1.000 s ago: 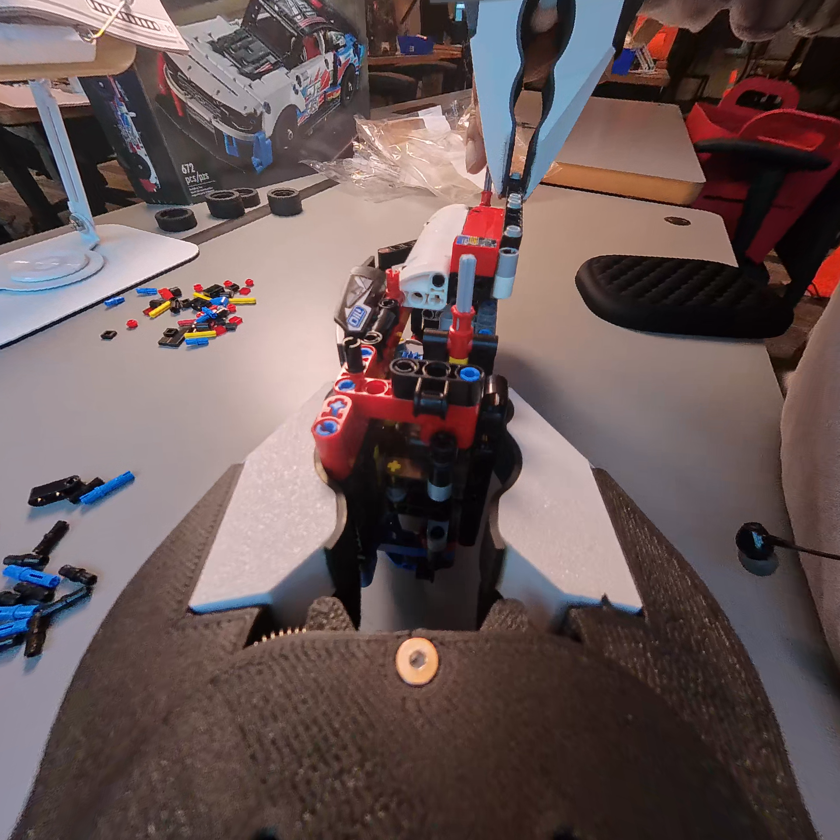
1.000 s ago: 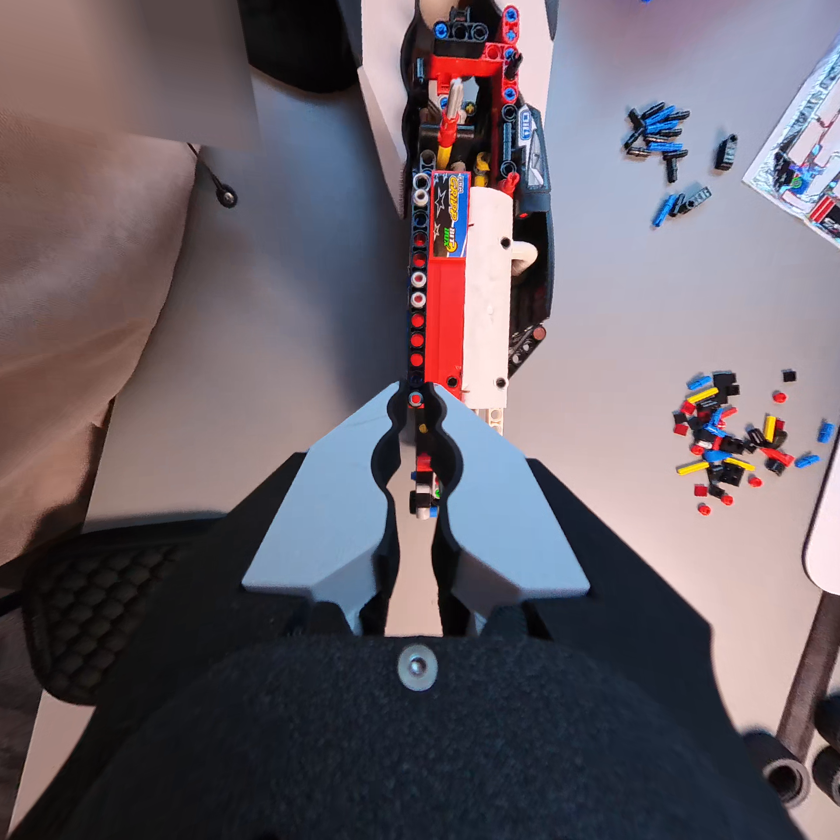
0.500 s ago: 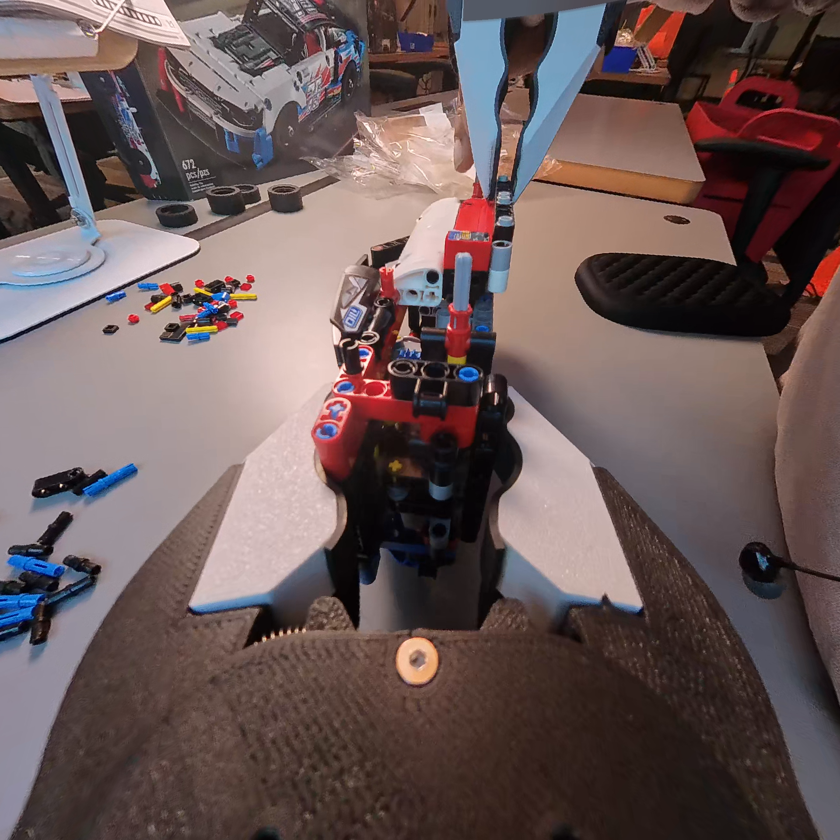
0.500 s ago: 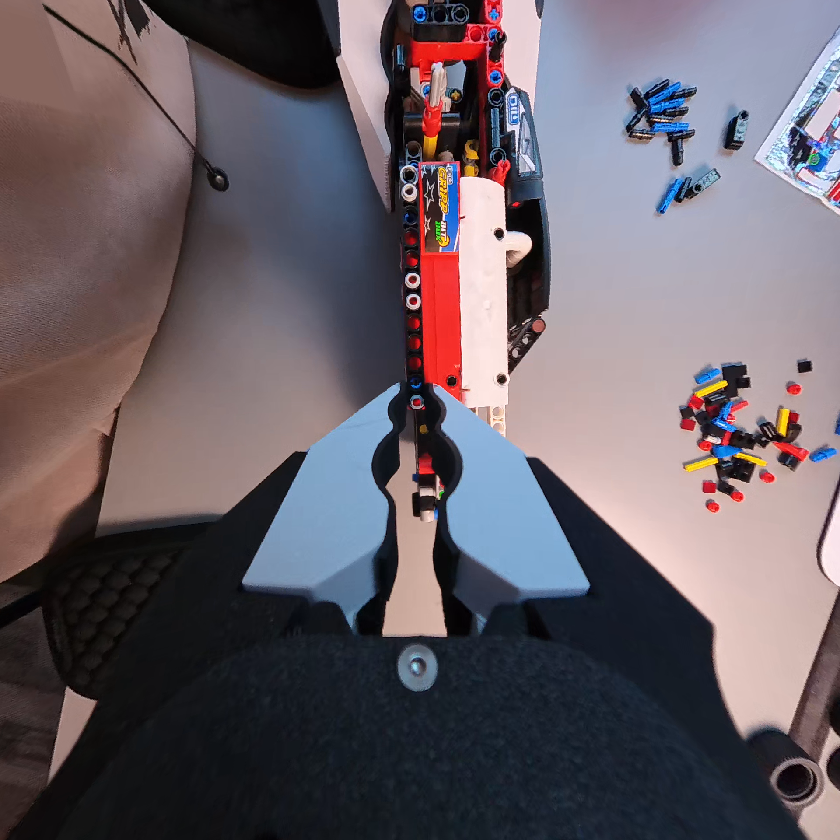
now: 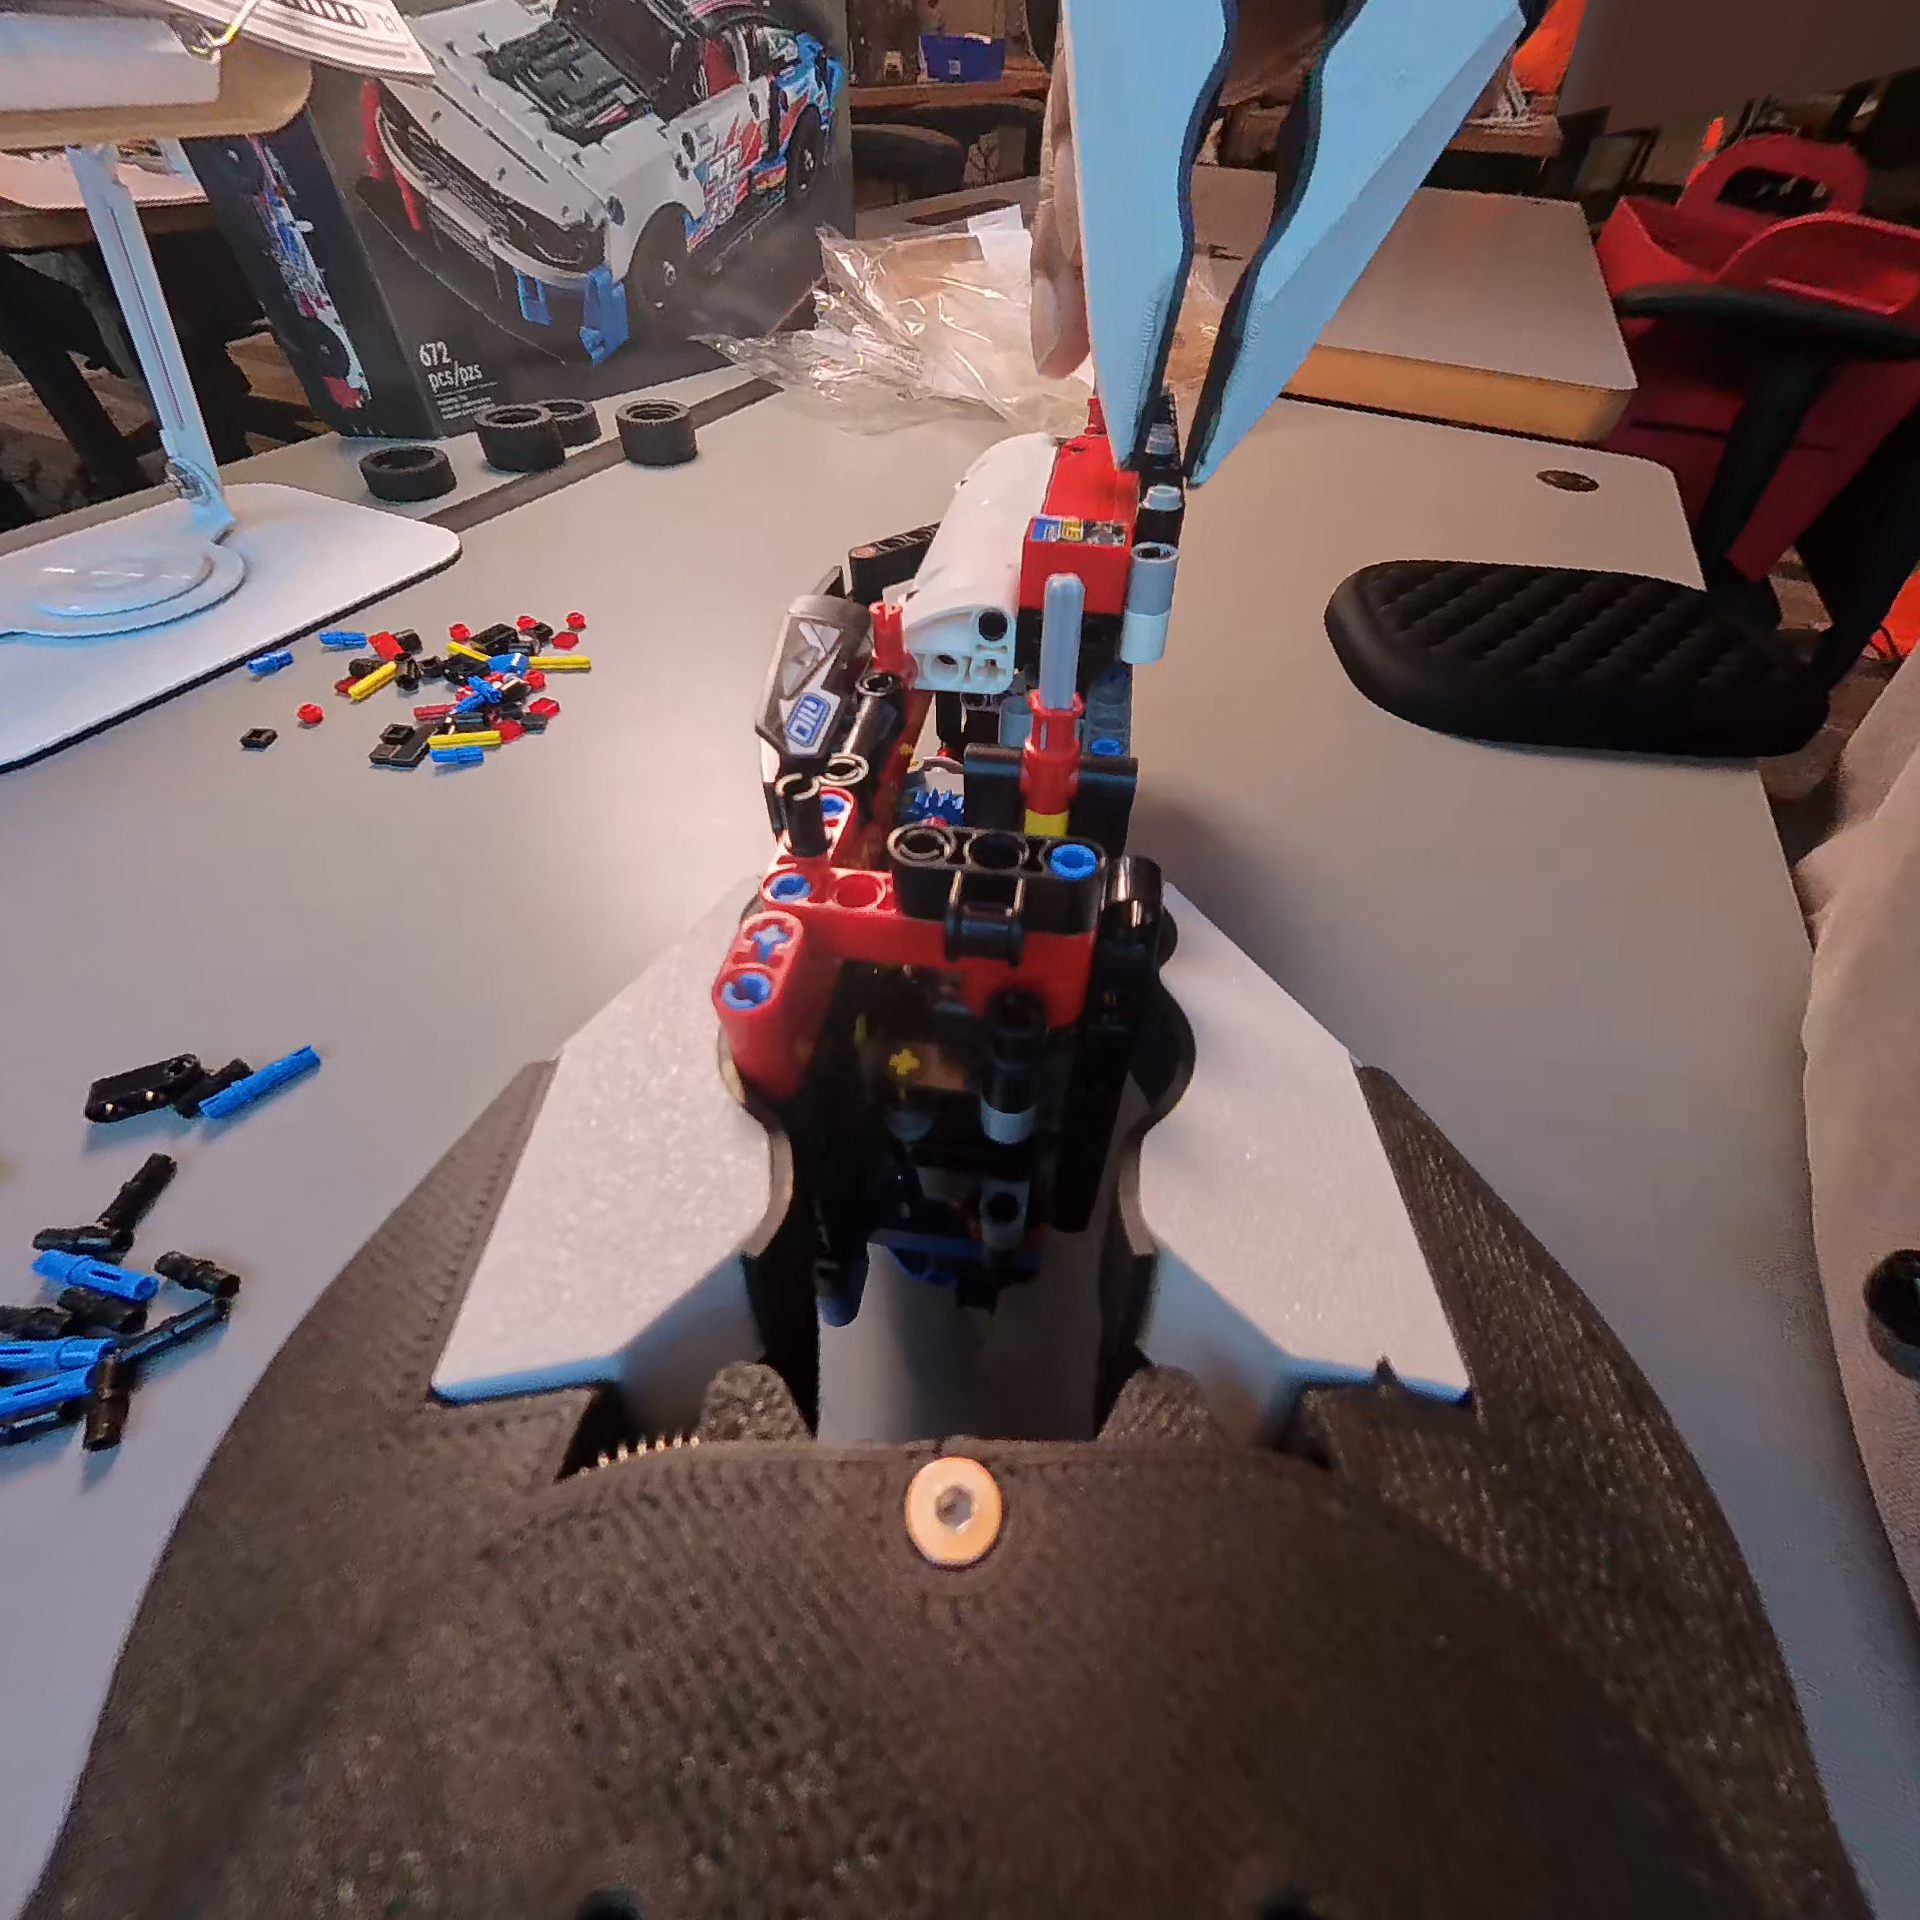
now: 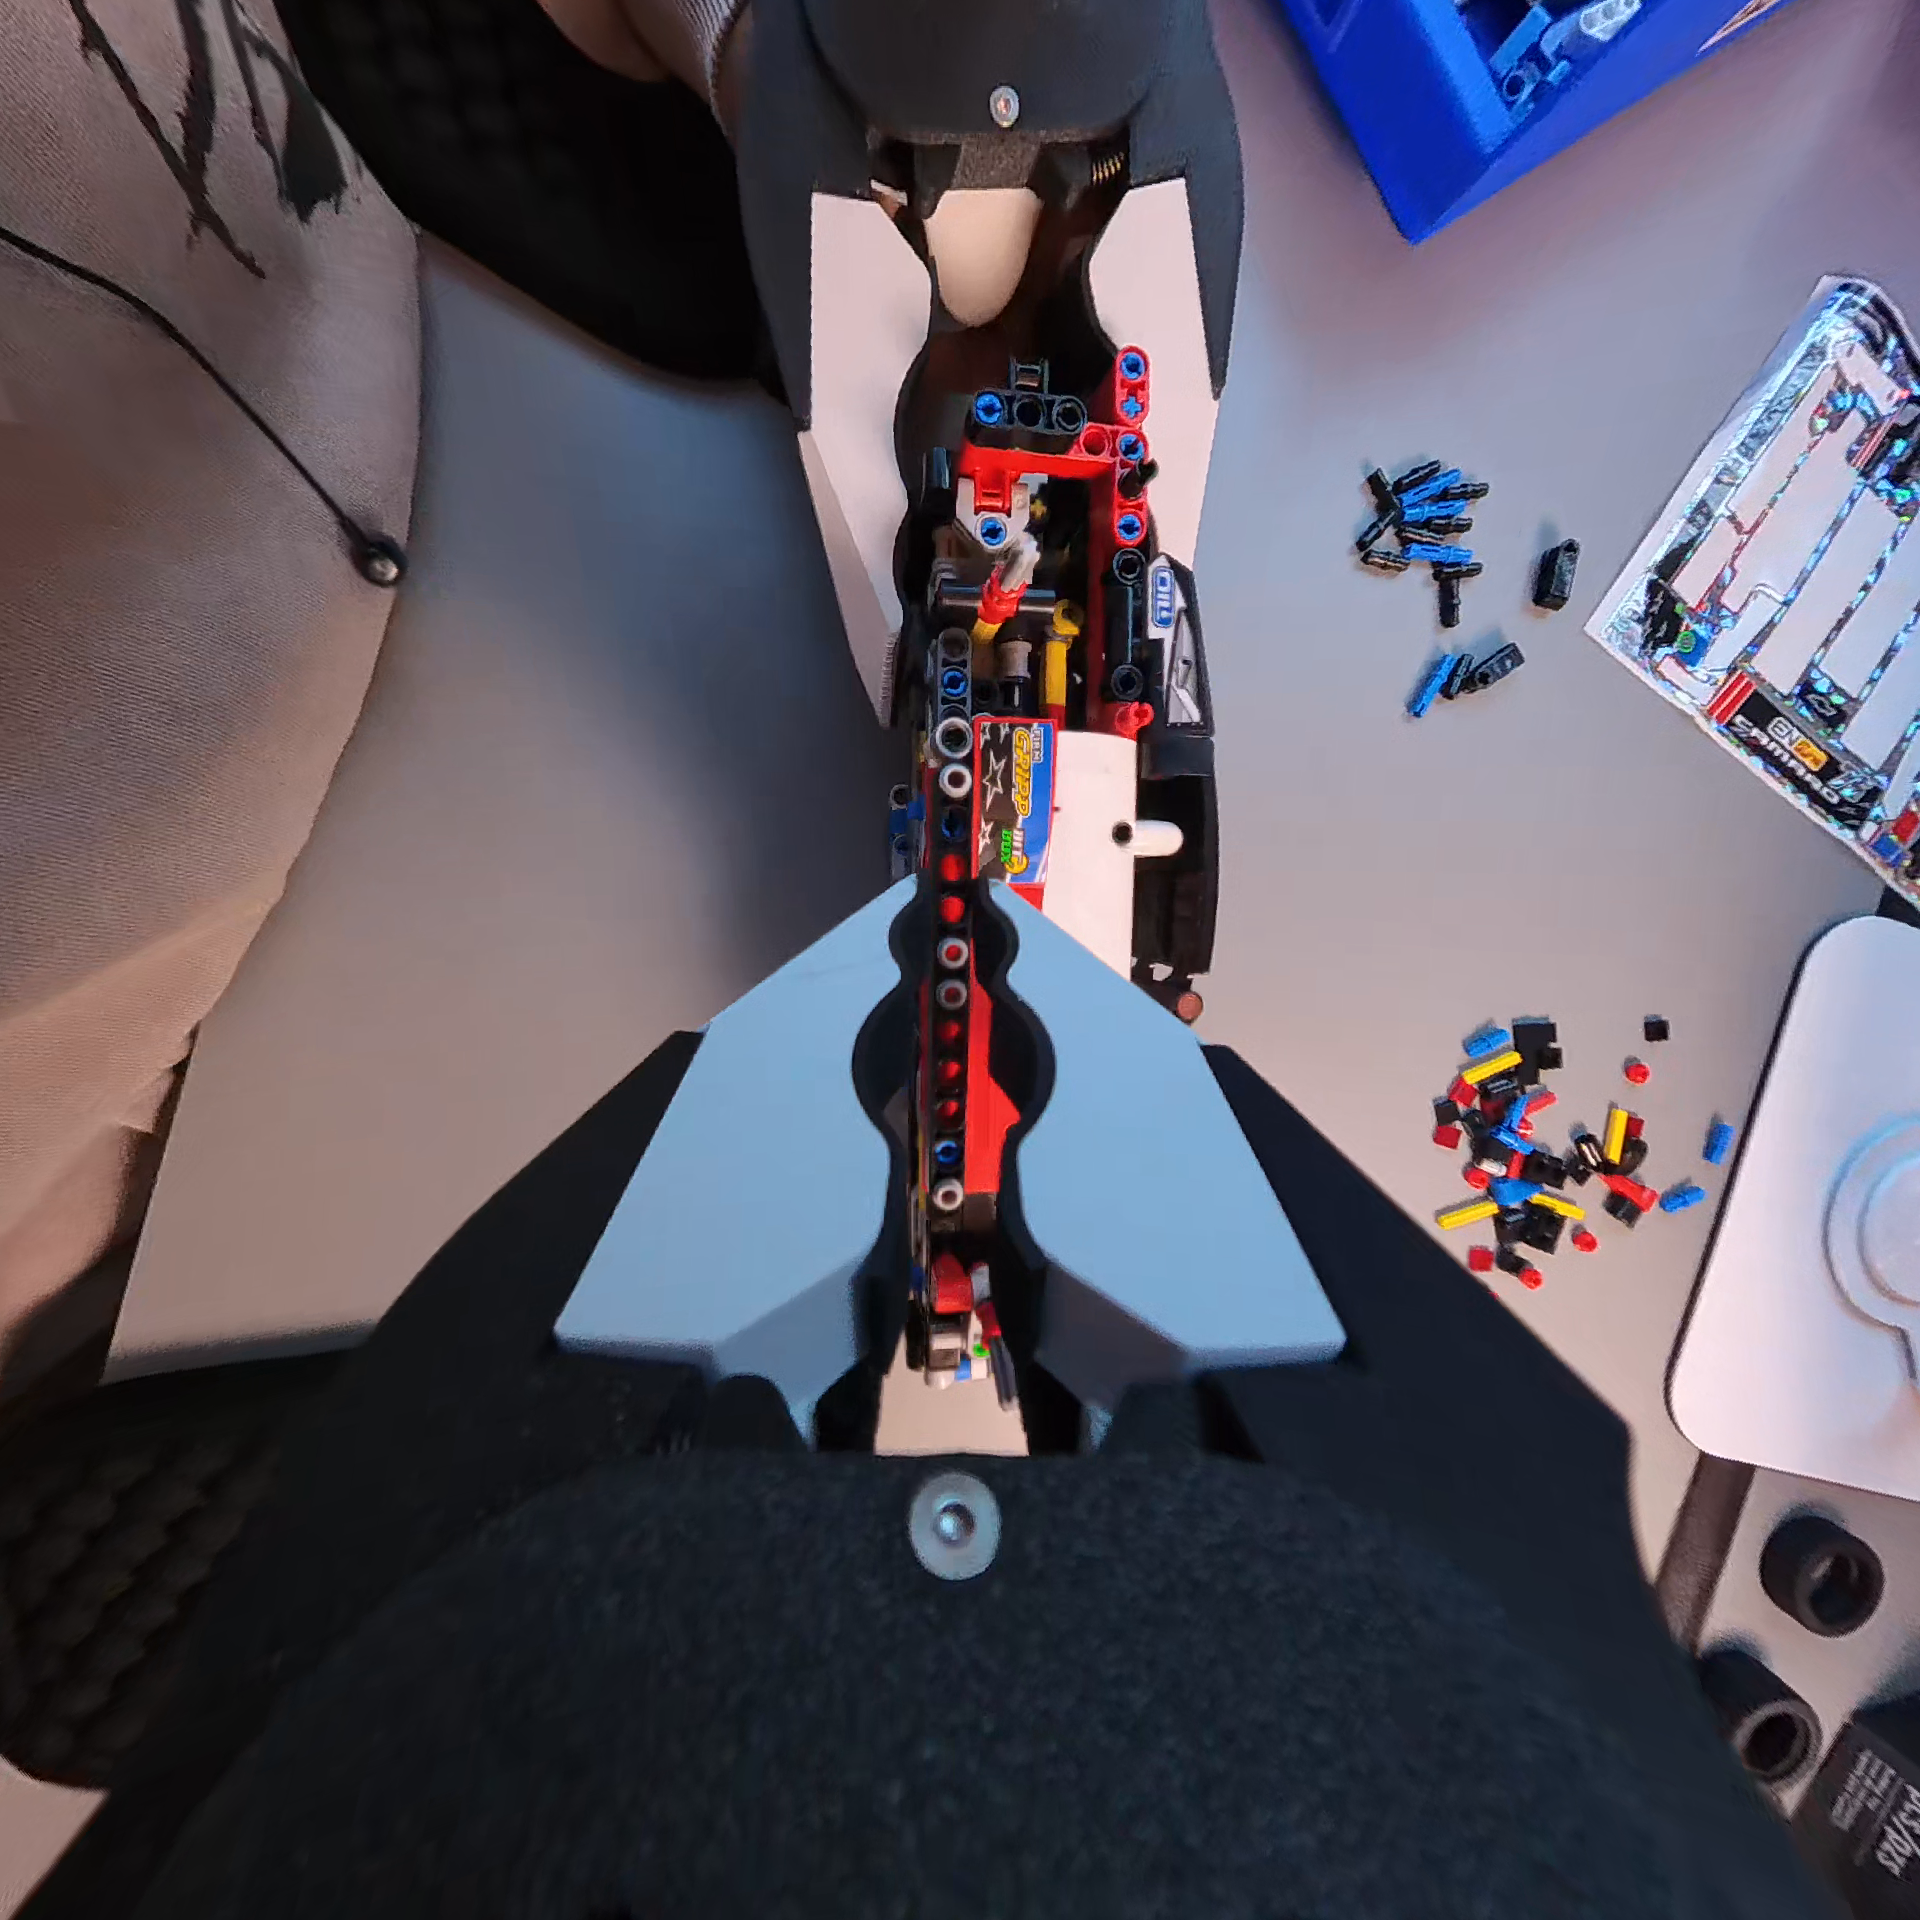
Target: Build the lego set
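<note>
The partly built lego car, red, black and white, lies lengthwise on the grey table. My left gripper is shut on its near end, with the red frame between the fingers. My right gripper comes down from above and is shut across the long black pin-hole beam on the model's top edge. Much of that beam lies back between its fingers. The right gripper also shows in the left wrist view, with its tips at the car's far end. The left gripper's fingers flank the model's far end in the right wrist view.
A pile of small loose pieces and blue and black pins lie to the left. The set's box, black tyres, a white stand base, a plastic bag, a sticker sheet and a blue tray surround them. A black armrest is on the right. The left gripper's tips are roughly 8 centimetres from the right gripper's.
My right gripper has slid along the model toward the left gripper, so the black beam now lies deeper between its fingers. The left gripper keeps its hold.
</note>
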`<state>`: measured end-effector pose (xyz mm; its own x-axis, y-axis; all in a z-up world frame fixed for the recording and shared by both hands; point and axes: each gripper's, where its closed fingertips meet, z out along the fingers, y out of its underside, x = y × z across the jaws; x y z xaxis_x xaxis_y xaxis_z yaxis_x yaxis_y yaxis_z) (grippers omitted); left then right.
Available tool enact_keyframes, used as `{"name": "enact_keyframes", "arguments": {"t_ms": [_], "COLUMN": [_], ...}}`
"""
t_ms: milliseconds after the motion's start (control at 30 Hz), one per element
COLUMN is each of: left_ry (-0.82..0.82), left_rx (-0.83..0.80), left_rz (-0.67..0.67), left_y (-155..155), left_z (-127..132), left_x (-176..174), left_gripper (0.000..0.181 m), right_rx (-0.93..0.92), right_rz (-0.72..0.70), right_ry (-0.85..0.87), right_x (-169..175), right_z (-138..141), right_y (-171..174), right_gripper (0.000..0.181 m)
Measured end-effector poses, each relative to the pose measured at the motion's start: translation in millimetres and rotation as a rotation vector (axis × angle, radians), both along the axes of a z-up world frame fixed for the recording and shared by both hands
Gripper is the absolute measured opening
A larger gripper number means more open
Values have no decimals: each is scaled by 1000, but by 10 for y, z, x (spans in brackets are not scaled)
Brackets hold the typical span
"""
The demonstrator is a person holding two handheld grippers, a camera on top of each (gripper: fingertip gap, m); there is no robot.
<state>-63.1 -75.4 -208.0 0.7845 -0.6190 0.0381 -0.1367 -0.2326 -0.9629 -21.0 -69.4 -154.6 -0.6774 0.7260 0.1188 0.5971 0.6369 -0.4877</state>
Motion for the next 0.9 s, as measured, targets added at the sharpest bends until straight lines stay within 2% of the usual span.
{"name": "enact_keyframes", "arguments": {"t_ms": [133, 233, 333, 433, 500, 600, 733, 900], "left_ry": [7, -33, -29, -37, -37, -28, -14, 5], "left_rx": [-2, -33, -28, -36, -37, -30, -17, -11], "left_rz": [0, 12, 0, -9, -8, -4, 2, 13], "left_y": [3, 29, 29, 23, 20, 14, 6, -4], "left_z": [2, -2, -1, -7, -9, -7, -4, -7], "left_x": [12, -16, -23, -26, -32, -27, -12, -5], "left_gripper": [66, 65, 66, 66, 66, 66, 66, 66], "right_rx": [31, 119, 99, 26, 7, 121, 202, 223], "right_rz": [5, -7, -21, -65, -63, -82, -111, -129], "right_ry": [-81, -87, -95, -36, -7, 51, 115, 130], "right_x": [21, -34, -41, -37, 42, 154, 233, 237], "right_z": [-52, -61, -66, -25, 40, 70, 3, -49], "right_y": [-23, 43, 33, 49, 53, 196, 221, 247], "right_gripper": [3, 3, 3, 4, 13, 12, 10, 3]}}
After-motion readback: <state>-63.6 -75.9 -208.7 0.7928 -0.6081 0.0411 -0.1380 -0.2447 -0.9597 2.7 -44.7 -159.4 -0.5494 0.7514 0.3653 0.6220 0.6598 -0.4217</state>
